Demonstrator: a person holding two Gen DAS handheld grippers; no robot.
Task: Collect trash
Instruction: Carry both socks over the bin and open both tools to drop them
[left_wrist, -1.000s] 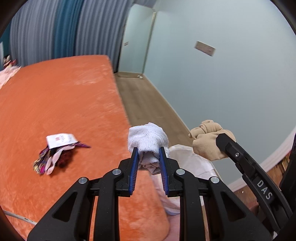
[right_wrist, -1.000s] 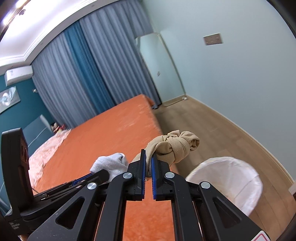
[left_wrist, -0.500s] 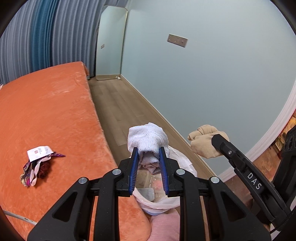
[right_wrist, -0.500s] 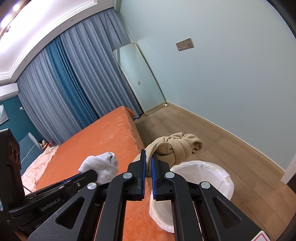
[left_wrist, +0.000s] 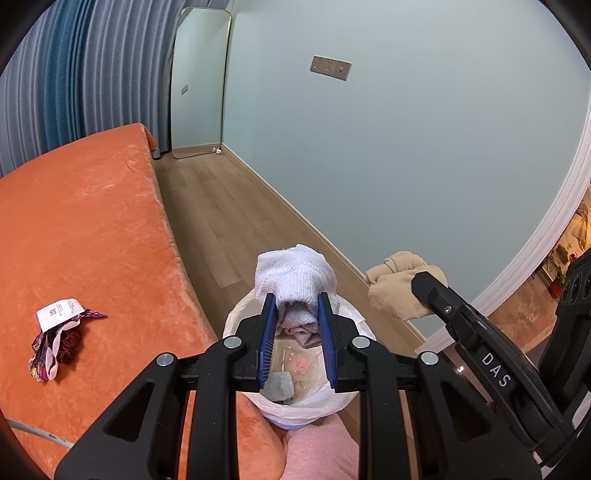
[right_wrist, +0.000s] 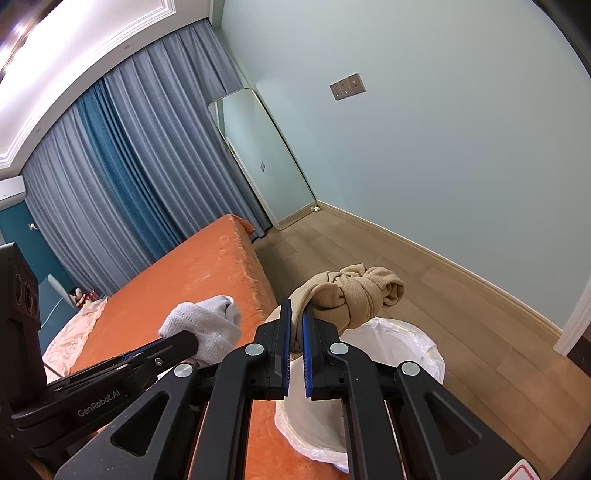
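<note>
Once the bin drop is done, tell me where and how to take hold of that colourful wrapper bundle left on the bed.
Take the colourful wrapper bundle at its bunched dark-red middle, coming from above with the tool's jaws across its narrow width. It lies flat and elongated on the orange bedspread, so a side approach would probably just push it; the loose white tag looks likely to slip.
</note>
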